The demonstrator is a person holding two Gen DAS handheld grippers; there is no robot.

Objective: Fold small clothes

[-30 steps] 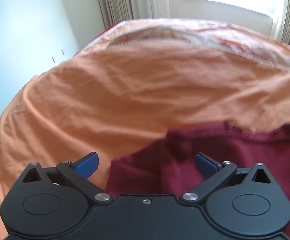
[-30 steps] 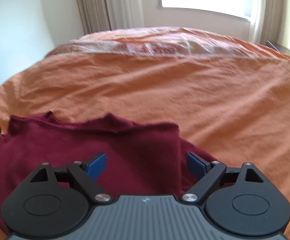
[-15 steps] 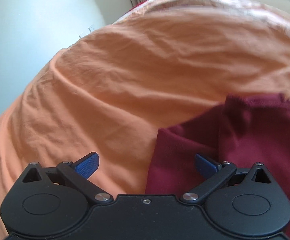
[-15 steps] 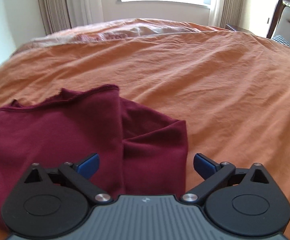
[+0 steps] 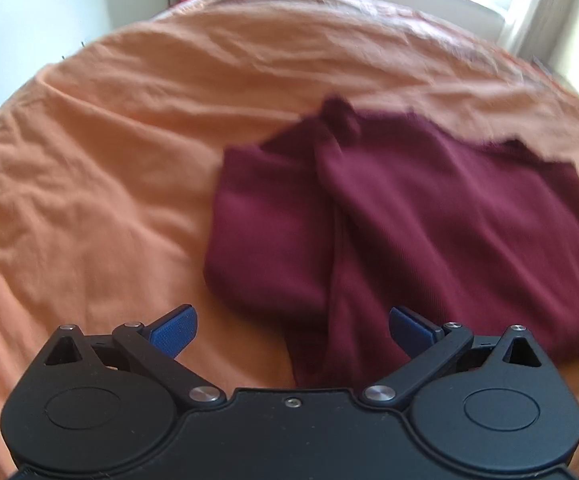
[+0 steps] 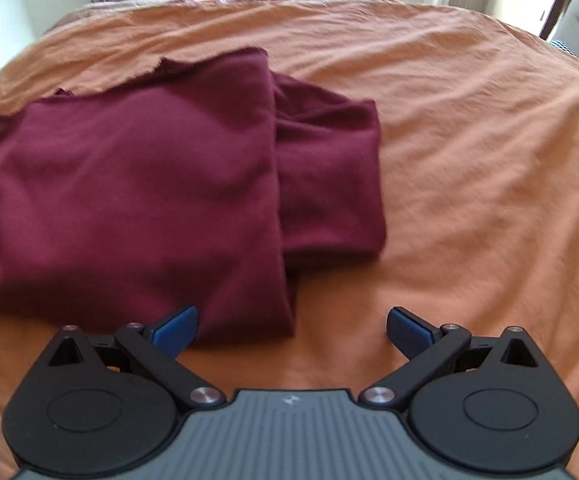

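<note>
Dark maroon knit garment [image 6: 137, 184] lies flat on the wrinkled orange bedsheet [image 6: 469, 160], both side panels folded in over the middle: one flap shows along its right edge in the right wrist view, the other along its left edge in the left wrist view [image 5: 273, 232]. Left gripper [image 5: 292, 330] has jaws spread wide, empty, over the garment's near left corner; right gripper [image 6: 292, 328] likewise wide and empty, over the near right corner, with bare sheet between its blue pads [image 6: 409, 330]. Judgement: lengthwise folds look done, and both tools are between grasps. Next move likely calls for pinching the two near corners through all layers and carrying them to the garment's far ragged edge, keeping the flaps from sliding out. Versus half a second ago: both cameras sit higher and further back from the garment, more of it now in frame; jaw openings unchanged, left view blurred
</note>
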